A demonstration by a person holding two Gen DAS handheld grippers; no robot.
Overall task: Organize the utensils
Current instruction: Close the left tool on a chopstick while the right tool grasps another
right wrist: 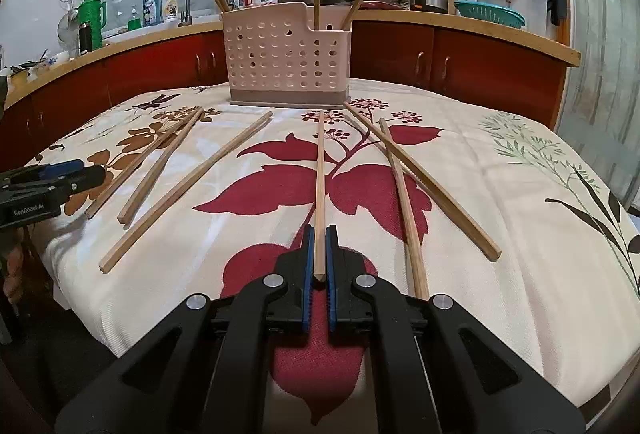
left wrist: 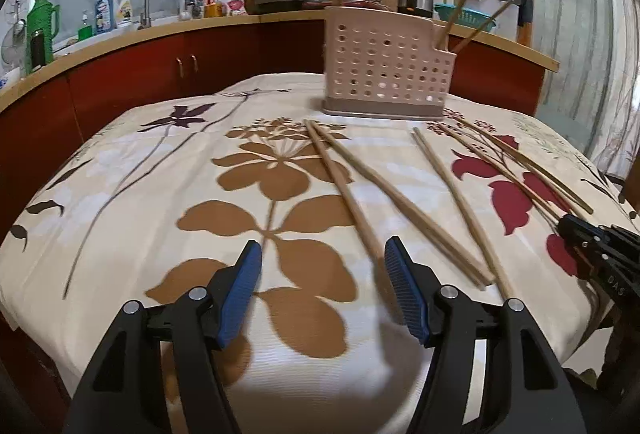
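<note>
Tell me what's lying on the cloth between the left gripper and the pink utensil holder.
In the left wrist view, only bare floral tablecloth lies straight ahead of the open left gripper; two chopsticks cross just to its right toward the utensil holder.

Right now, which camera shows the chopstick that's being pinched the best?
The right wrist view: the thin wooden chopstick runs straight up the middle, its near end squeezed inside the shut right tool. The left wrist view only catches that tool at the right edge; which stick it holds is unclear there.
</note>
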